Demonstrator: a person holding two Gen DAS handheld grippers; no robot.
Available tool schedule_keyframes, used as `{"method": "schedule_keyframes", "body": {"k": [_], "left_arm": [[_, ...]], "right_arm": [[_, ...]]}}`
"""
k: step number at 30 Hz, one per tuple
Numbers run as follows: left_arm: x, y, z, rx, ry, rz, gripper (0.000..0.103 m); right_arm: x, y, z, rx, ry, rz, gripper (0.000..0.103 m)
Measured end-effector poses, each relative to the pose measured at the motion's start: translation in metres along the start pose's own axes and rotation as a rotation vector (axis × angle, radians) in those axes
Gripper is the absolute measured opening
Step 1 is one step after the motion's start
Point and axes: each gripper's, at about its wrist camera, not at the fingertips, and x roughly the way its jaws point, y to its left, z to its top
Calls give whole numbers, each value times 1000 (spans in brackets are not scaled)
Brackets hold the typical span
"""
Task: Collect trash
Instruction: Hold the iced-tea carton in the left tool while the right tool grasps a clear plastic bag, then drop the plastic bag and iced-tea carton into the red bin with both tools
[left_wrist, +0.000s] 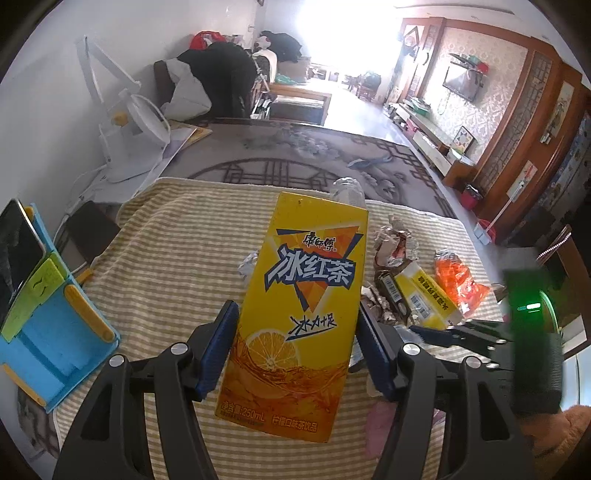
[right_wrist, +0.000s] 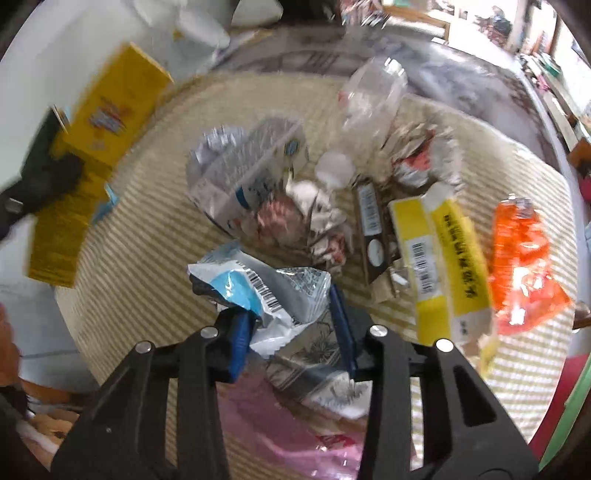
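Observation:
My left gripper is shut on a yellow iced-tea carton and holds it upright above the striped cloth. The carton also shows at the left of the right wrist view. My right gripper is shut on a silver and blue snack wrapper over the trash pile. On the cloth lie a clear plastic bottle, a crumpled foil bag, a yellow box, an orange wrapper and crumpled paper.
A pink plastic bag lies under the right gripper at the cloth's near edge. A blue phone stand with a phone stands at the left. A white fan sits behind on the table. The room floor lies beyond.

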Motion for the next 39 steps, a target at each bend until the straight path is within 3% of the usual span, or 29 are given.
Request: {"method": "schedule_keyframes", "body": {"k": [6, 13, 30, 39], "left_arm": [[-4, -22, 6, 33, -20, -31, 61], [-5, -67, 8, 78, -29, -65, 61], [-17, -204, -19, 139, -45, -111, 61], [-18, -276, -35, 206, -33, -151, 61]], "right_arm": [[-85, -18, -13, 96, -217, -74, 39], [-157, -67, -35, 205, -376, -191, 39], [-231, -160, -111, 253, -424, -227, 40], [-261, -219, -156, 338, -441, -270, 40]]}}
